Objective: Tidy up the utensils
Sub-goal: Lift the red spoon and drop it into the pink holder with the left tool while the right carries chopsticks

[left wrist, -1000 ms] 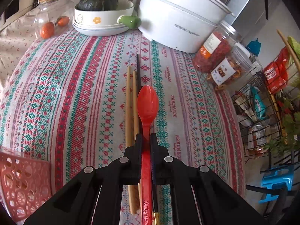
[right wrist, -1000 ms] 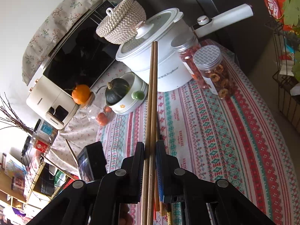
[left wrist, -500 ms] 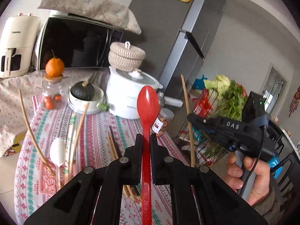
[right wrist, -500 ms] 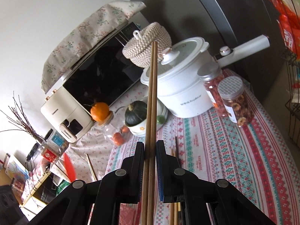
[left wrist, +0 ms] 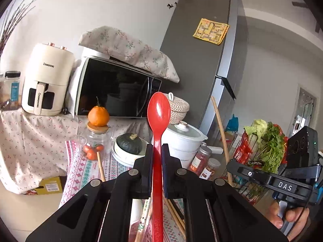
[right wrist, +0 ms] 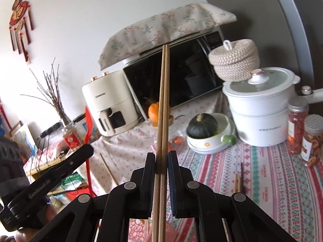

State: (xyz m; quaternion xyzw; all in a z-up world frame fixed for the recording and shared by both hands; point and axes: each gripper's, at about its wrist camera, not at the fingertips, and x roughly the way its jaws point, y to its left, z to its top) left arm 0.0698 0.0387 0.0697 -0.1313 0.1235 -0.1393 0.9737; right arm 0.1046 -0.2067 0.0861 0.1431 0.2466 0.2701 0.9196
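My left gripper (left wrist: 157, 151) is shut on a red plastic spoon (left wrist: 158, 117), held upright with the bowl pointing up, well above the table. My right gripper (right wrist: 161, 159) is shut on a pair of wooden chopsticks (right wrist: 164, 92), also raised and pointing up. The right gripper (left wrist: 232, 166) with its chopsticks (left wrist: 220, 127) shows at the right of the left wrist view. The left gripper (right wrist: 88, 149) with the spoon (right wrist: 88, 125) shows at the left of the right wrist view. More chopsticks (right wrist: 238, 179) lie on the patterned tablecloth (right wrist: 272, 173).
At the back of the table stand a white pot (right wrist: 260, 104), a bowl with a green squash (right wrist: 203, 129), jars (right wrist: 298, 125), a glass jar topped by an orange (left wrist: 98, 119), a microwave (left wrist: 117, 86) and an air fryer (left wrist: 47, 80). A wire rack of greens (left wrist: 266, 143) stands at the right.
Both grippers rose from the table and tilted upward, carrying the spoon and the chopsticks. The views now show the wall and appliances instead of the tablecloth.
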